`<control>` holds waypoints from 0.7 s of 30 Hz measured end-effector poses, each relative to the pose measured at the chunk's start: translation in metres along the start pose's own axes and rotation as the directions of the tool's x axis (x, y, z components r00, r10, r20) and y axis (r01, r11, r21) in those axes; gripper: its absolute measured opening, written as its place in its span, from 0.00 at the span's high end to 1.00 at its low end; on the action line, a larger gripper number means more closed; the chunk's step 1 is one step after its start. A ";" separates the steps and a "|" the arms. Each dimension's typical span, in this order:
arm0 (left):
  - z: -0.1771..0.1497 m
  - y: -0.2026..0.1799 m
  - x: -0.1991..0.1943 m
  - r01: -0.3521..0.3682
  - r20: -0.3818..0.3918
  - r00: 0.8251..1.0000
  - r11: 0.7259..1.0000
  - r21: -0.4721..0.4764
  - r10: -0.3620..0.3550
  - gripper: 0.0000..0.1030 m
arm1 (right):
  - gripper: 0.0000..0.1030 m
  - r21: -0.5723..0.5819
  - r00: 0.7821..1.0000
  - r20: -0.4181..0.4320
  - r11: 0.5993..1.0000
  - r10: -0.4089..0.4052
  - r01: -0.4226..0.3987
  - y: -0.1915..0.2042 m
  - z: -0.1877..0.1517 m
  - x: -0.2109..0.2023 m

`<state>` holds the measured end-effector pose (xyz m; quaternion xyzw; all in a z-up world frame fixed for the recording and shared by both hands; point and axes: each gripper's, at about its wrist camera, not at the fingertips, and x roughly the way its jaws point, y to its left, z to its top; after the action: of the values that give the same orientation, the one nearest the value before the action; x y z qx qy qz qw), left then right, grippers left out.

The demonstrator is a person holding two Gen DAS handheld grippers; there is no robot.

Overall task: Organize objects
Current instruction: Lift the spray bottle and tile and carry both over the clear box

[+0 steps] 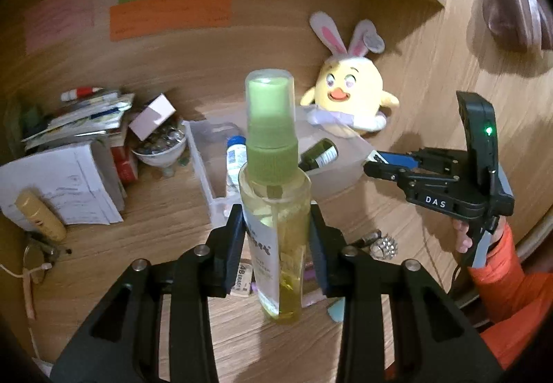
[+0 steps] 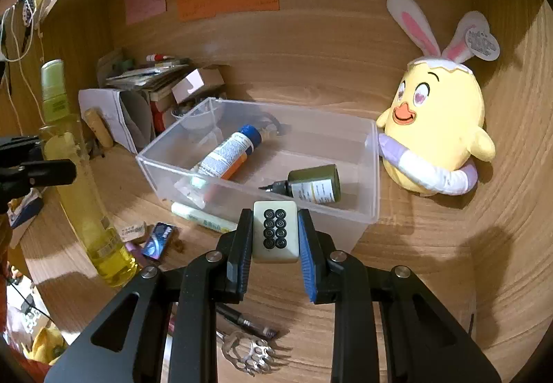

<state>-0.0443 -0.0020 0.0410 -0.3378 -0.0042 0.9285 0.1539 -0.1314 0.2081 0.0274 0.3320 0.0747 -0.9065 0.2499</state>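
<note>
- Our left gripper has its jaws closed on the body of a spray bottle — clear plastic, yellow liquid, green pump under a clear cap, held upright above the desk.
- Our right gripper has its jaws pressed against the two sides of a mahjong tile, cream-coloured, its face showing eight dark circles in two columns.
- We hold the tile just in front of the near wall of the clear plastic box, which sits on the desk.
- Inside the box we see a white tube with a blue cap lying at a slant, and a dark green dropper bottle on its side near the right end.
- A yellow chick plush with bunny ears stands just beside the box's right end, against the wooden back panel.
- Left of the box lie a stack of papers and a bowl of small shiny items.
- On the desk in front of the box we see a pale green stick and a small blue pack.
</note>
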 end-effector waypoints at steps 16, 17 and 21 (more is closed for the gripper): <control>0.055 0.003 -0.021 -0.070 0.184 0.980 0.997 -0.023 0.073 0.66 | 0.78 0.035 0.996 0.083 0.999 -0.021 0.018 -0.016 0.030 -0.007; 0.059 0.004 -0.020 -0.071 0.190 0.979 0.997 -0.026 0.075 0.66 | 0.78 0.037 0.996 0.086 0.999 -0.024 0.021 -0.018 0.032 -0.006; 0.074 0.006 -0.010 -0.063 0.221 0.973 0.997 -0.046 0.072 0.66 | 0.78 0.040 0.995 0.090 0.999 -0.034 0.031 -0.024 0.037 -0.002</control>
<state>-0.0851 -0.0033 0.1041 -0.2348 -0.0277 0.9649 0.1143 -0.1629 0.2186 0.0569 0.2940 0.0510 -0.9258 0.2318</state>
